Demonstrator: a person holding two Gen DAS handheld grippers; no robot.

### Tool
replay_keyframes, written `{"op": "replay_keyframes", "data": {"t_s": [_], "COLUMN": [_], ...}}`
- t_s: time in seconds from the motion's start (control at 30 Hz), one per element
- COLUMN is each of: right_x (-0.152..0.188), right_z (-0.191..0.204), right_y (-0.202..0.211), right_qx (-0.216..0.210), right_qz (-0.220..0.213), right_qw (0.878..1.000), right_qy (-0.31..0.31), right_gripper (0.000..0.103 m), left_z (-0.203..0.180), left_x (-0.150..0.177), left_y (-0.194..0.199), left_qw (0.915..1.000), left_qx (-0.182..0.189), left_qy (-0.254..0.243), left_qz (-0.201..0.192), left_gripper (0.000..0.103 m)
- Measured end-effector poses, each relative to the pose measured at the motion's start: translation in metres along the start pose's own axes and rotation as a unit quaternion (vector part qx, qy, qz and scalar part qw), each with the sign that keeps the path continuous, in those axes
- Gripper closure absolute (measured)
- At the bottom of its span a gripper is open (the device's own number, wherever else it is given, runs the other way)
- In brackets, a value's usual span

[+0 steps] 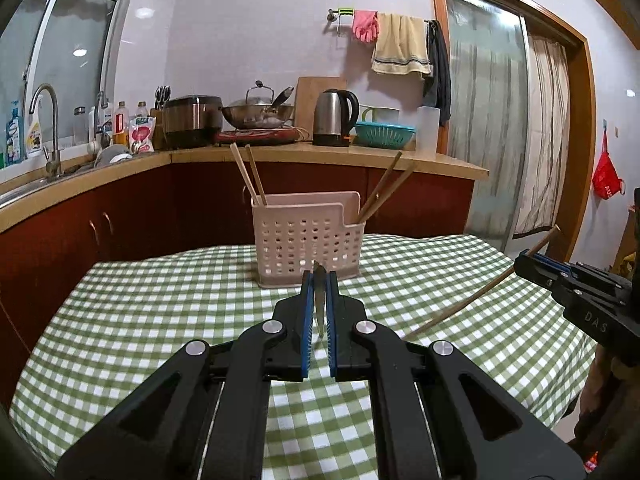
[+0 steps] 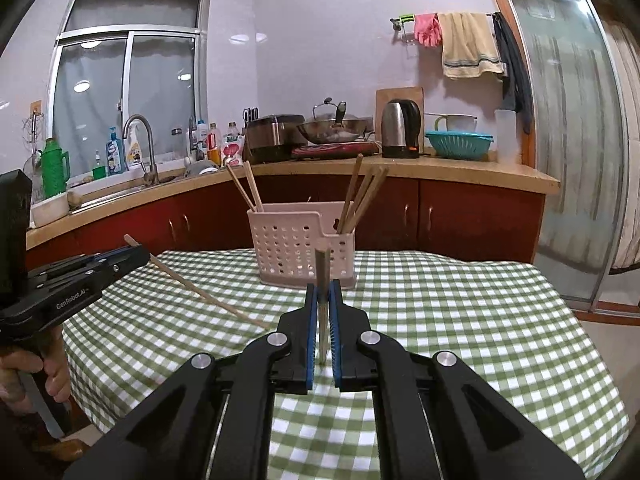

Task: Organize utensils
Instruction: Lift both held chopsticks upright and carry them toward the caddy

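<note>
Kitchen table w/ green checked cloth held a pink utensil caddy, chopsticks already in both end slots. Left gripper and right gripper each pinched one chopstick. Step: carry to caddy; next probably needs tips tilted down over a slot.

Checked table, pink utensil basket

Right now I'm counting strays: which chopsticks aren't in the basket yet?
Two: the chopstick clamped in the left gripper and the chopstick in the right gripper. The others stand in the pink basket.
</note>
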State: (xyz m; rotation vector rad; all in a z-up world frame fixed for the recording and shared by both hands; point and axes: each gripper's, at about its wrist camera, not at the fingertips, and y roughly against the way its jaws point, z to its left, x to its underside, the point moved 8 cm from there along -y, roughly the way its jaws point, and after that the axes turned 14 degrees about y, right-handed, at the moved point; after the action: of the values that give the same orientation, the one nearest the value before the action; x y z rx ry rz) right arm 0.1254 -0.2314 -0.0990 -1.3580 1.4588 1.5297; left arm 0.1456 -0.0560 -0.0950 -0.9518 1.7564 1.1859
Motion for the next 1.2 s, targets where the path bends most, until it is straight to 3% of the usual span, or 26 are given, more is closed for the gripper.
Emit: {"op": "replay_keyframes", "data": {"t_s": [0.53,1.2], "right_x": [-0.027,-0.061], "right_z": [-0.005,-0.007], "right_y": [-0.033,-0.049], "right_qx": [0.000,-0.013], "right_qz": [-0.008,-0.030], "right_qw": [1.000,0.999], "right_qy": [-0.003,-0.006], "right_gripper": [0.096,0.096], "left_z": [0.000,0.002], "left_x": [-0.022,-0.066], "left_y": [-0.024,-0.032], "left_qw": [1.0000,0.9996], "left_qx": [-0.006,0.021], "left_qy": [-0.001,0.015], "left_qz": [0.001,-0.012], "left_gripper": [0.097,0.097]}}
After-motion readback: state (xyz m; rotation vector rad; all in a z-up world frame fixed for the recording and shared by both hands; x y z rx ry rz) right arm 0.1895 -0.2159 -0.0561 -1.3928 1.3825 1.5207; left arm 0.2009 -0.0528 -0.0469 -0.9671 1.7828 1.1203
